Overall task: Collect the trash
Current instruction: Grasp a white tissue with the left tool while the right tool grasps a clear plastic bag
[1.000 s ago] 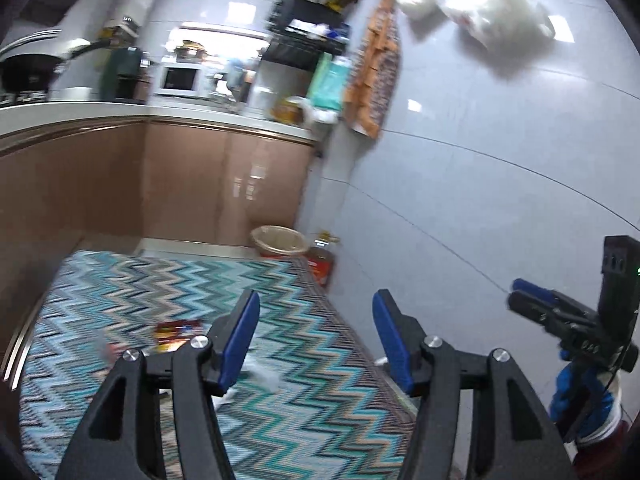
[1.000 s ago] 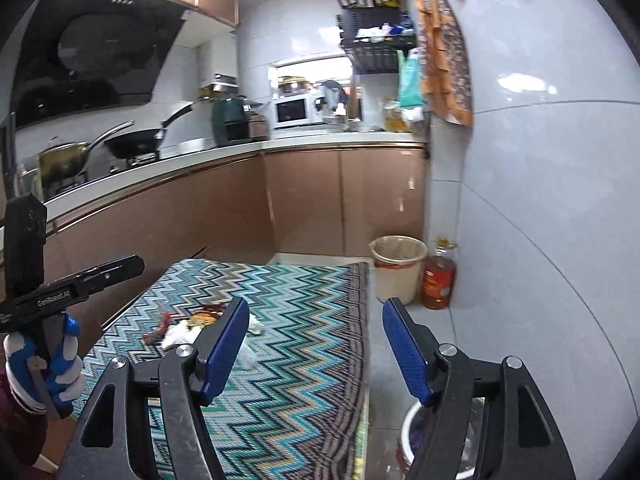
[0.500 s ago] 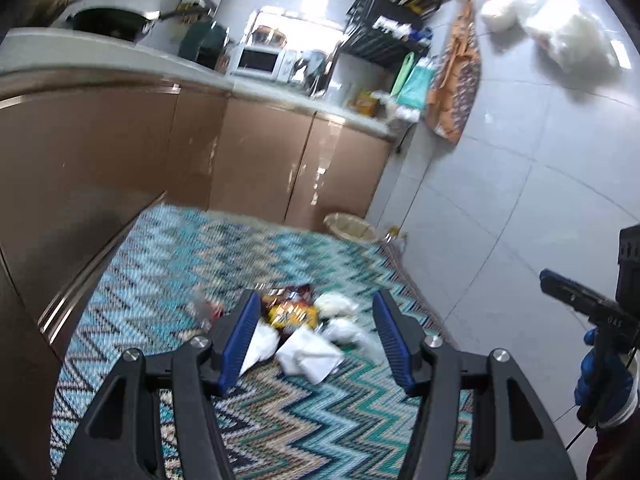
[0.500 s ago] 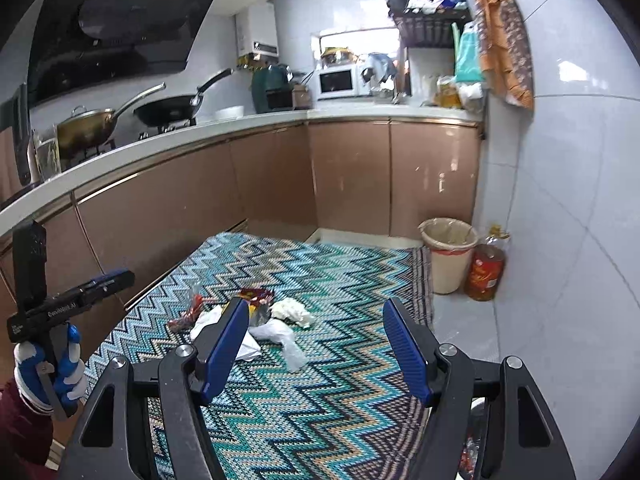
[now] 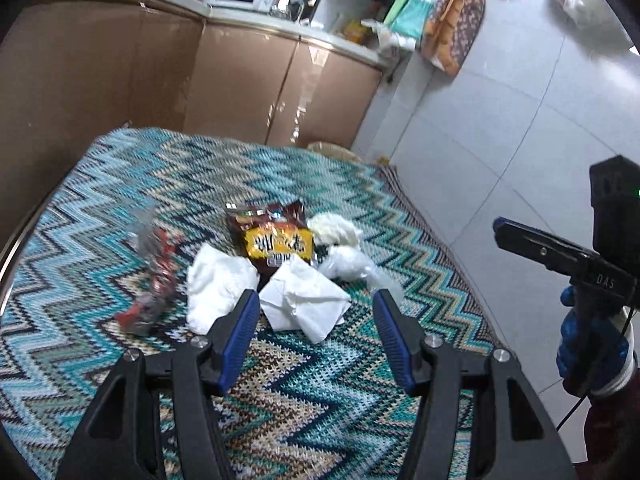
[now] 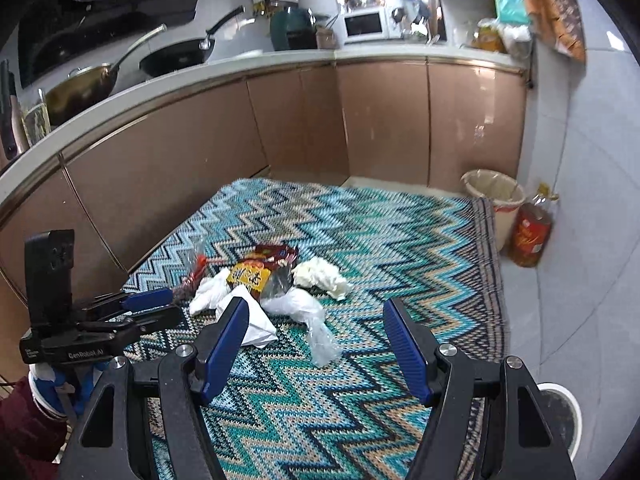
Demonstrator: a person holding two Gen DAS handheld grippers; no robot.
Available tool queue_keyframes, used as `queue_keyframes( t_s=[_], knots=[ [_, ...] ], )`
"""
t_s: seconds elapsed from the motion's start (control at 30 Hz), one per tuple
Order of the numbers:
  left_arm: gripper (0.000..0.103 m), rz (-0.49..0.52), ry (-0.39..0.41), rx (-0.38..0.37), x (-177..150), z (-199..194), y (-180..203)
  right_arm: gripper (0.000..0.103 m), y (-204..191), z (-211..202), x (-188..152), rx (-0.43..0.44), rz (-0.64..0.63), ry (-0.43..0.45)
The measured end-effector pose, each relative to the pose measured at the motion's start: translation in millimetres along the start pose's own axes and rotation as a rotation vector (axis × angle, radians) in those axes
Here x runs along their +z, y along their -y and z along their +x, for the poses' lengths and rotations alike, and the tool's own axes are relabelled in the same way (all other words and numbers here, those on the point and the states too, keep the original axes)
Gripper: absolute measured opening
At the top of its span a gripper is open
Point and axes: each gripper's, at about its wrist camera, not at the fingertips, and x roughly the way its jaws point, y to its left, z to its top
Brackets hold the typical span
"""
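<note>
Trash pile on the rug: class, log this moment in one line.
left gripper: open, over white tissue | right gripper: open, empty | trash bin: far corner

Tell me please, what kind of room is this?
A home kitchen, most likely: a microwave sits on the counter, and a wok and pan stand beneath a range hood.

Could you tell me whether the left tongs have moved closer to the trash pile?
Yes: the left tongs came down toward the trash pile on the rug.

Three white tissues (image 5: 219, 280), two snack wrappers (image 5: 276, 240), one clear plastic bag (image 5: 348, 264), one bin (image 6: 496, 196), one bottle (image 6: 532, 232)
</note>
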Motion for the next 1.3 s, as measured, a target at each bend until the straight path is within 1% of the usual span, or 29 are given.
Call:
queue_keyframes(
  t_s=[0.1, 0.27, 0.67, 0.73, 0.77, 0.83, 0.87, 0.93, 1.0, 1.13, 1.2, 1.27, 1.3],
  knots=[
    [0.057, -0.003, -0.029, -0.003, -0.9, 18.2, -4.3, 0.067, 3.3, 20.9, -1.0, 0.018, 0.007, -0.036],
    [0.057, -0.028, -0.056, -0.004, -0.2, 39.6, -15.8, 0.067, 9.0, 54.0, -3.1, 0.045, 0.012, -0.092],
    [0.055, -0.035, -0.119, -0.009, -5.1, 73.6, -22.3, 0.067, 11.6, 111.2, -6.9, 0.106, 0.0, -0.176],
    [0.042, -0.04, -0.132, -0.01, -7.3, 77.4, -23.3, 0.067, 12.3, 118.8, -8.2, 0.116, 0.002, -0.19],
    [0.04, -0.043, -0.133, -0.007, -7.4, 78.4, -23.8, 0.067, 12.7, 122.7, -9.6, 0.122, 0.003, -0.197],
    [0.033, -0.049, -0.133, -0.005, -7.1, 80.4, -24.6, 0.067, 14.1, 127.9, -11.7, 0.128, 0.011, -0.204],
    [0.032, -0.053, -0.132, -0.003, -7.3, 80.9, -25.2, 0.067, 15.3, 130.8, -13.0, 0.133, 0.018, -0.208],
    [0.024, -0.06, -0.129, -0.002, -8.7, 80.6, -26.2, 0.064, 17.3, 135.7, -15.8, 0.141, 0.031, -0.218],
    [0.02, -0.071, -0.13, -0.01, -9.6, 80.6, -28.3, 0.061, 18.1, 139.2, -18.4, 0.143, 0.035, -0.226],
    [0.017, -0.087, -0.125, -0.018, -12.8, 77.6, -30.9, 0.058, 17.0, 142.9, -16.9, 0.158, 0.032, -0.224],
    [0.016, -0.086, -0.124, -0.021, -14.7, 75.3, -31.7, 0.053, 14.8, 144.8, -14.9, 0.168, 0.02, -0.223],
    [0.015, -0.086, -0.123, -0.019, -15.0, 74.4, -31.8, 0.042, 10.3, 148.9, -14.2, 0.171, -0.002, -0.235],
    [0.015, -0.085, -0.122, -0.019, -15.3, 73.6, -31.9, 0.04, 8.6, 150.1, -14.9, 0.17, -0.009, -0.238]
  ],
)
